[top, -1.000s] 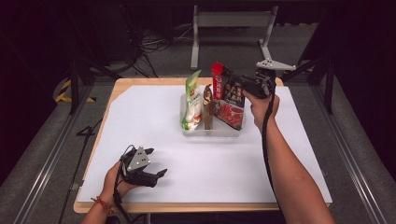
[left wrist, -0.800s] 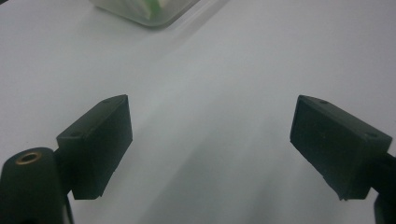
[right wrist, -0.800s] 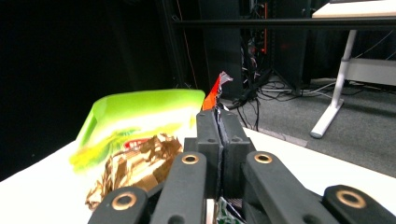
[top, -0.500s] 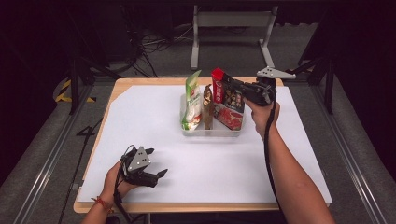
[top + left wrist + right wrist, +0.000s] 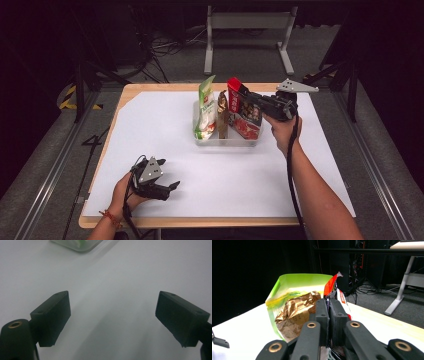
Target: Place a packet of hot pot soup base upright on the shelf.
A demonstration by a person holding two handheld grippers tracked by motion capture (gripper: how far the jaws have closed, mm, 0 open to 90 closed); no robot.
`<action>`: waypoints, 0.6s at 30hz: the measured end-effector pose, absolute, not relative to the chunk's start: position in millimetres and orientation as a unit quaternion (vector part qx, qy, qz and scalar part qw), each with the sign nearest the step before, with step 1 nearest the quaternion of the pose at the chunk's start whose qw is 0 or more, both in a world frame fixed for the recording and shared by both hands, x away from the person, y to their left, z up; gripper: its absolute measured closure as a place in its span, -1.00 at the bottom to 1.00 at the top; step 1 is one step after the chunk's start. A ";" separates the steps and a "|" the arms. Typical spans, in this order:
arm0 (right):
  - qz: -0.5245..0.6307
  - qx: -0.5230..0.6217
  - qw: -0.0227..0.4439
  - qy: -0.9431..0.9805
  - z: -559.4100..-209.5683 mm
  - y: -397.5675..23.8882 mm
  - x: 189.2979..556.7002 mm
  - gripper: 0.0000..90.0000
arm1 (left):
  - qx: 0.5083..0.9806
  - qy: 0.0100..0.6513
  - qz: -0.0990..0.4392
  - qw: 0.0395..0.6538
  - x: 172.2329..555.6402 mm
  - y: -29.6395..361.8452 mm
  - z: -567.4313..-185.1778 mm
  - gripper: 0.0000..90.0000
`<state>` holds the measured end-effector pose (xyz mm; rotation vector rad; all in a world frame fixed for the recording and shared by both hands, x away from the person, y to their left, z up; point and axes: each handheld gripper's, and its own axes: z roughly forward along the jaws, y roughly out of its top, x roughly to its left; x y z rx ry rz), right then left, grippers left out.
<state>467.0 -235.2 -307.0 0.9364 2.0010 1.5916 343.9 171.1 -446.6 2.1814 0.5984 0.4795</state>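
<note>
A clear plastic bin [image 5: 227,140] at the table's middle back holds an upright green snack bag [image 5: 206,107] and a crumpled brown packet [image 5: 222,112]. A red snack bag [image 5: 246,117] stands in the bin's right part. My right gripper [image 5: 243,93] pinches the red bag's top edge. In the right gripper view its pads [image 5: 329,305] are pressed together on the red bag [image 5: 331,286], with the green bag [image 5: 294,283] and brown packet [image 5: 297,308] behind. Its jaws have just eased open slightly, the bag still between them. My left gripper [image 5: 172,187] rests open near the front left, its jaws [image 5: 112,315] wide over bare white paper.
White paper [image 5: 160,130] covers the wooden table [image 5: 150,87]. A metal stand [image 5: 247,22] and cables lie on the floor beyond the far edge. A corner of the bin [image 5: 80,245] shows at the top of the left gripper view.
My right gripper has come down and toward the bin with the red bag, lowering it into the bin's right part. The left hand has stayed put.
</note>
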 end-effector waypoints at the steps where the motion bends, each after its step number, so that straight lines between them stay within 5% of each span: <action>1: 0.572 0.336 0.208 0.719 -307.0 -235.2 467.0 0.91 | 0.863 0.237 0.189 0.403 344.0 171.2 -446.8 -0.70; 18: 0.566 0.316 0.189 0.738 -312.1 -242.0 452.6 0.62 | 0.866 0.238 0.189 0.398 344.4 169.7 -447.5 -0.70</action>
